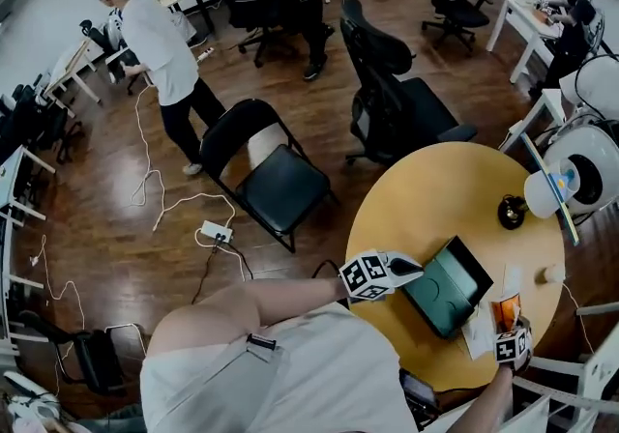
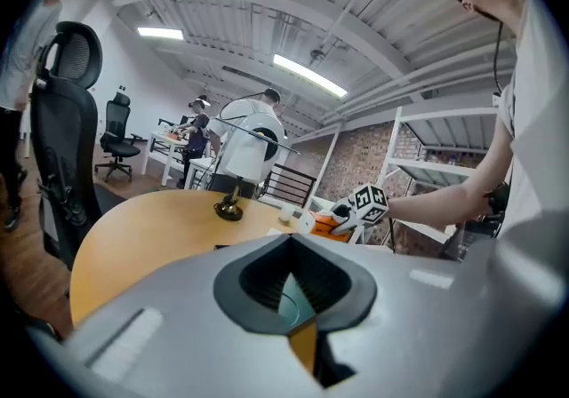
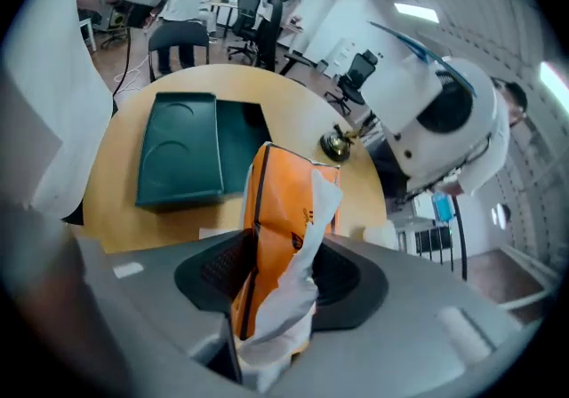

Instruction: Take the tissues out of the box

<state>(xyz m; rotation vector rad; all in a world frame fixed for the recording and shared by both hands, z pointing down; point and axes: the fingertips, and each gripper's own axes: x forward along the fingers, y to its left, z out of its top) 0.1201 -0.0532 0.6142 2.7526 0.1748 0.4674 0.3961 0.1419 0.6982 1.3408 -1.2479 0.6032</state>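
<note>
Orange tissue pack (image 3: pixel 289 210) fills the middle of your right gripper view. It stands upright between the jaws of your right gripper (image 3: pixel 271 321), which are clenched on its lower end. A white tissue (image 3: pixel 307 285) spills crumpled from the pack's right side and hangs down over the jaw.

In the head view this claw is at the lower right of the frame, at the near rim of the round yellow table (image 1: pixel 426 199). The pack is outside the green box (image 1: pixel 447 284), just to its right. You cannot tell whether the pack touches the tabletop. A white sheet (image 1: pixel 479 330) lies flat between the box and the pack.

Your left gripper (image 1: pixel 411 271) meets the box's left corner. In the left gripper view its jaws are drawn nearly together, with a thin green edge of the box pinched between them. The two claws are well apart, with the box between them.
</note>
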